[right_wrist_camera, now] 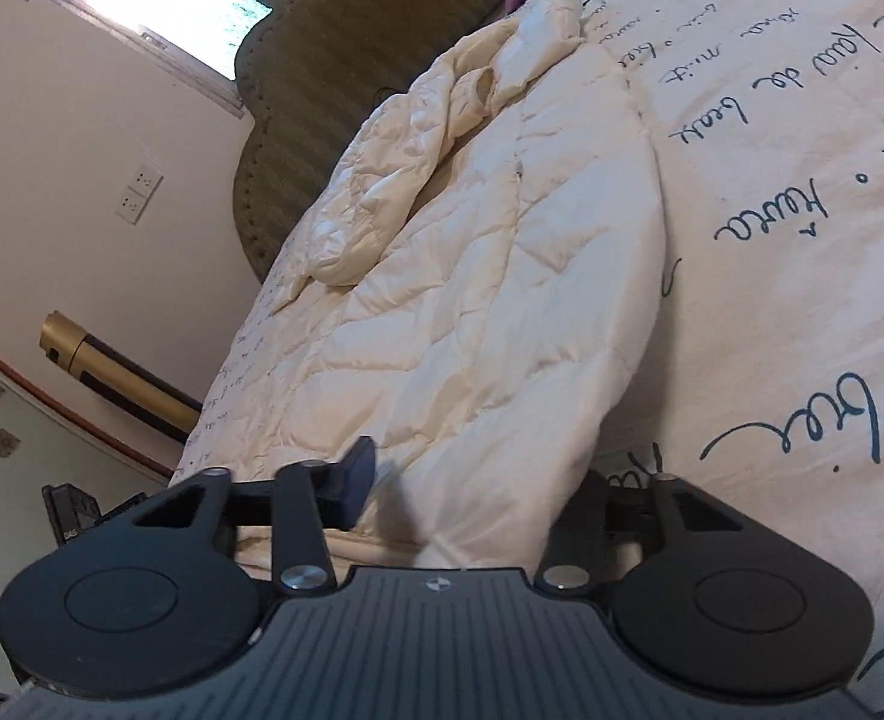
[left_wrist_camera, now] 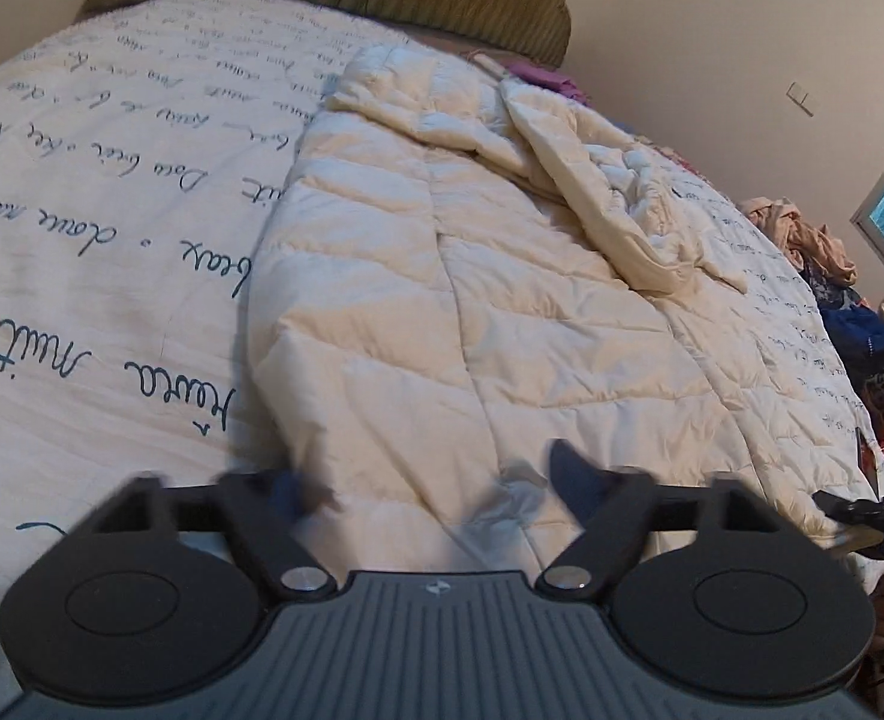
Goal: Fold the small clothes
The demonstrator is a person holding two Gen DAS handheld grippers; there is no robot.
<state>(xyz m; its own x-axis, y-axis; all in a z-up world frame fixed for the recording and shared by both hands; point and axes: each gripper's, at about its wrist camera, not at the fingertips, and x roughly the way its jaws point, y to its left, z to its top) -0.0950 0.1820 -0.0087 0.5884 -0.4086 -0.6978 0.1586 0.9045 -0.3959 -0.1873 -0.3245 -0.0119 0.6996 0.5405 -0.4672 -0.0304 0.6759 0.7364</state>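
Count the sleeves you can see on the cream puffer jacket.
1: a sleeve folded across the far part of the jacket, near its collar on the bedspread. The other sleeve may be hidden underneath.

Cream quilted jacket (left_wrist_camera: 442, 276) on a white bedspread (left_wrist_camera: 112, 192) with dark blue handwriting.
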